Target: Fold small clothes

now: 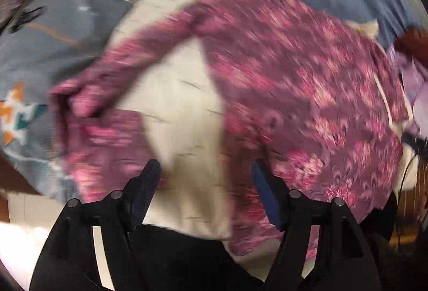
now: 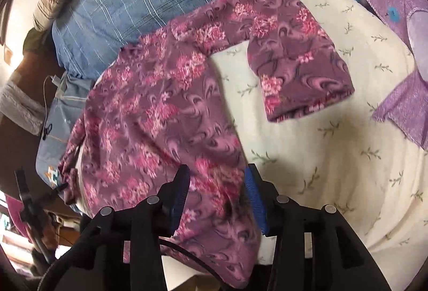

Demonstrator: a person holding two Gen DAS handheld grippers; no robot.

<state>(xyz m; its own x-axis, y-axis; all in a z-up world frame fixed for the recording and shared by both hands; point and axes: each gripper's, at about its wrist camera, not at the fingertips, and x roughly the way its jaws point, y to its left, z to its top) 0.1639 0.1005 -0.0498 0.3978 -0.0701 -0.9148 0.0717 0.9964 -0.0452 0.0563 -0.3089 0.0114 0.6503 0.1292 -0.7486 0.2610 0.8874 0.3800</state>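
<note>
Maroon floral top (image 2: 149, 109) lies spread on the cream blanket (image 2: 334, 146), sleeve at 1 o'clock | we hold left gripper (image 1: 206, 170) wide, empty; right gripper (image 2: 218, 178) wide over the hem | step: first fold; next, we judge, pinch hem

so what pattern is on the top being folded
Pink flowers and swirls on mauve top, clearest in the right wrist view.

The left wrist view was smeared by motion blur, so the top's (image 1: 281, 71) floral print and its sleeve cuff (image 1: 77, 101) could not be read clearly. The lilac garment (image 2: 396, 23) ran off the right edge. The right gripper (image 2: 218, 197) hid the top's hem beneath it.
</note>
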